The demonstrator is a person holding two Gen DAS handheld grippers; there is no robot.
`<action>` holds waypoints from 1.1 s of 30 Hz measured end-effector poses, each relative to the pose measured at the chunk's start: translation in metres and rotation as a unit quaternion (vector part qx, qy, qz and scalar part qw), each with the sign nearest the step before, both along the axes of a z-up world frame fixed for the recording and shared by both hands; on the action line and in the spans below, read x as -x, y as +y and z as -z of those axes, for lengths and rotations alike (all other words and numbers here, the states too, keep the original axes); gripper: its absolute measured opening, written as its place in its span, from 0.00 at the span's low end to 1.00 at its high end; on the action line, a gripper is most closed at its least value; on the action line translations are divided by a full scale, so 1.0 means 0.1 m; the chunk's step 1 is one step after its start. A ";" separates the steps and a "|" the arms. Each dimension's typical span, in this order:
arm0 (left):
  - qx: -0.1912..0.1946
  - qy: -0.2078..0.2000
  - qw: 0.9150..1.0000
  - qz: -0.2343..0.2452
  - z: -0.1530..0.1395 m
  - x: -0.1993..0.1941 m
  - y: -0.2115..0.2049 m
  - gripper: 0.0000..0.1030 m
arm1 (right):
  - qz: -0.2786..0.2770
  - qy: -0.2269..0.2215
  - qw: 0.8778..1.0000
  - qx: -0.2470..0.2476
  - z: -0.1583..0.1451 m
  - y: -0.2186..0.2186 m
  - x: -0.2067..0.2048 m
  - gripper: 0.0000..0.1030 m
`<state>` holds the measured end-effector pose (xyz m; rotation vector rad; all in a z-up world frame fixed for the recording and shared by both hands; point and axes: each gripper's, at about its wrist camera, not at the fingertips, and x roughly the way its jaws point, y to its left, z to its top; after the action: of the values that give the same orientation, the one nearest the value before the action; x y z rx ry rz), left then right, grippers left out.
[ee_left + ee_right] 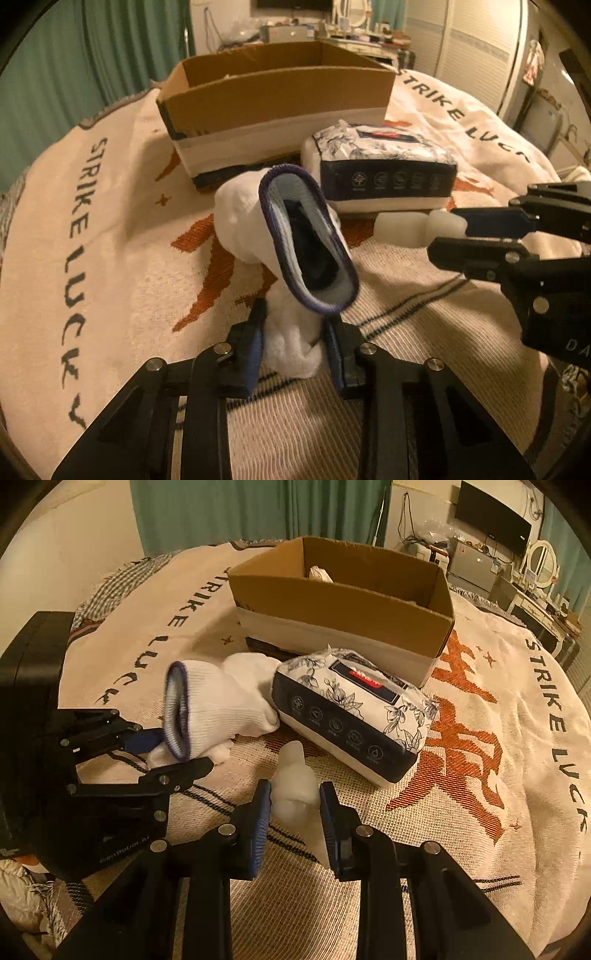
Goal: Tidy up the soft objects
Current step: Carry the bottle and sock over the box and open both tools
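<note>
My left gripper [295, 332] is shut on a white knit glove [295, 236] with a dark purple cuff, held just above the blanket; it also shows in the right wrist view [214, 705], with the left gripper [177, 753] at the left. My right gripper [295, 805] is shut on a soft white translucent toy [295, 779]; in the left wrist view this toy [417, 225] sticks out of the right gripper [454, 232] at the right. A soft tissue pack [354, 709] with a blue floral print lies before the cardboard box [343, 602].
The box [277, 96] stands open on the "STRIKE LUCKY" blanket [110, 258], with something white inside [319, 574]. The tissue pack [380, 166] lies against its front. Green curtains, a TV and shelves lie beyond the bed.
</note>
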<state>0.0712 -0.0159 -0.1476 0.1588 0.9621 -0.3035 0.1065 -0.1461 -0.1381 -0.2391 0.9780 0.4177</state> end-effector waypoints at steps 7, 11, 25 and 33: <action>0.011 -0.022 1.000 -0.002 -0.24 0.29 0.07 0.28 | -0.003 -0.024 1.000 -0.012 -0.24 -0.04 0.22 0.25; 0.018 -0.053 0.998 -0.005 -0.50 0.46 0.09 0.28 | 0.002 -0.038 0.999 -0.018 -0.39 -0.09 0.35 0.25; 0.029 -0.183 0.983 -0.017 -1.54 0.53 0.21 0.28 | 0.014 -0.140 0.989 -0.048 -1.21 -0.26 0.50 0.26; 0.041 -0.225 0.973 -0.035 -1.90 0.02 0.23 0.28 | 0.018 -0.210 0.975 -0.076 -1.76 -0.27 0.04 0.26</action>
<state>0.0694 0.0072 0.0425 0.1116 0.5023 -0.2284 0.1030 -0.1730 0.0376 -0.1620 0.5312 0.3859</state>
